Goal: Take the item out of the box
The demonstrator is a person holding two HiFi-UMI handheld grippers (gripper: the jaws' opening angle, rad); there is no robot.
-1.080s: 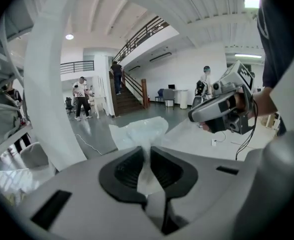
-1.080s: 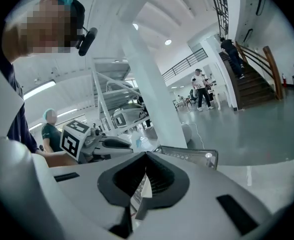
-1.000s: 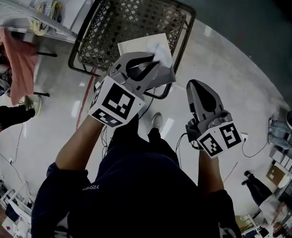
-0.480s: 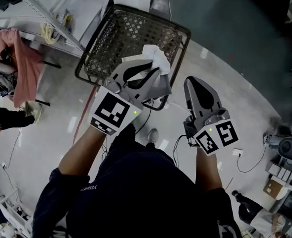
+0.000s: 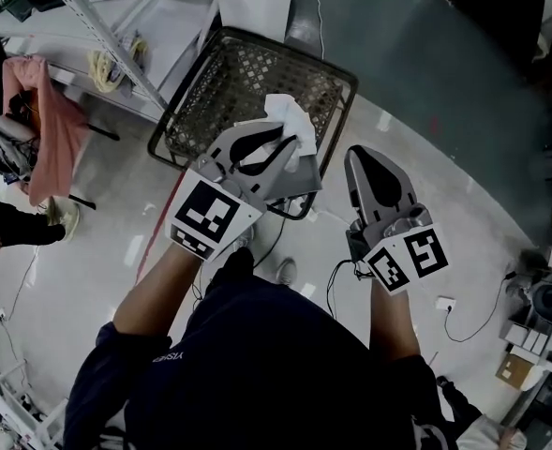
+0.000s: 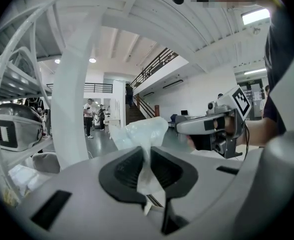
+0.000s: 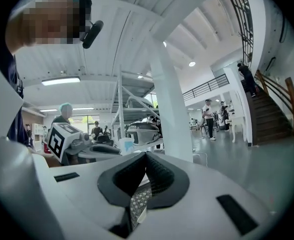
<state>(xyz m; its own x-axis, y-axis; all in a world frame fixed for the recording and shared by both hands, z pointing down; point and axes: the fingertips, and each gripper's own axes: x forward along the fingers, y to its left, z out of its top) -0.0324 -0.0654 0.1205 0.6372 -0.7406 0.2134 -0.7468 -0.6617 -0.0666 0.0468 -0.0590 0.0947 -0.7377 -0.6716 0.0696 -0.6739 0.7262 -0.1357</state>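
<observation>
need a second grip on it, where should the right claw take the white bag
Probably the puffed free end of the white bag past the left claw, coming from the right; its neck is pinched in that claw.

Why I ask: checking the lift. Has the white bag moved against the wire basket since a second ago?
Yes. The white bag, pinched in the left tool, has risen toward the camera: it looms larger against the wire basket below it.
</observation>
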